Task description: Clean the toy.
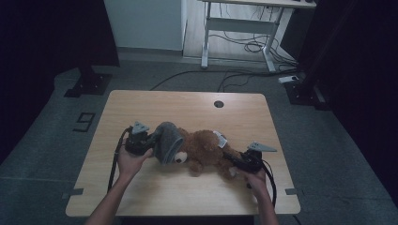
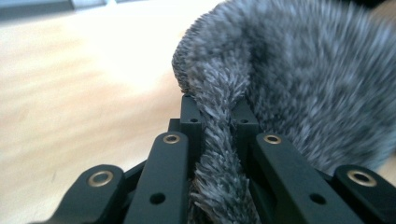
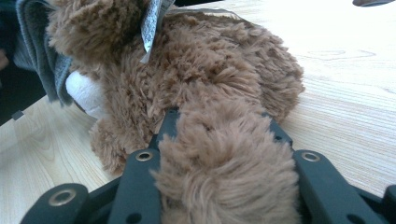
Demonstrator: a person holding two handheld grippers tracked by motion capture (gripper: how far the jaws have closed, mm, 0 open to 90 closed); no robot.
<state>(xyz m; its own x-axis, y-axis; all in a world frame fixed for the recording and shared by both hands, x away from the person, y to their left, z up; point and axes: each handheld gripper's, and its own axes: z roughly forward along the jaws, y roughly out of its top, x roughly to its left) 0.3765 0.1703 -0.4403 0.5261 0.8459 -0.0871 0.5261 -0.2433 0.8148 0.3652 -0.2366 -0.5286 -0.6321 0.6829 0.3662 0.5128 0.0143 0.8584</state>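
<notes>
Print on the teddy bear's [image 1: 204, 151] white tag [image 3: 152, 23] is unreadable; left hand-held gripper [image 2: 215, 122] pinches grey hat [image 2: 299, 79], right hand-held gripper [image 3: 224, 135] clamps its leg [image 3: 229, 172].

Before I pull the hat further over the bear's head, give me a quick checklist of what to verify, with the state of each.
1. Left gripper has the hat: ok, the jaws are shut on a fold of its grey edge.
2. Right gripper holds the bear: ok, the jaws are clamped around a brown furry limb.
3. Hat sits on the head: ok, the high view shows it over the top of the head.
4. Bear rests on the table: ok, it lies on its side near the middle.
5. Hat clear of the eyes: cannot tell.
6. Tag free of the hat: ok, it hangs apart from it.
</notes>
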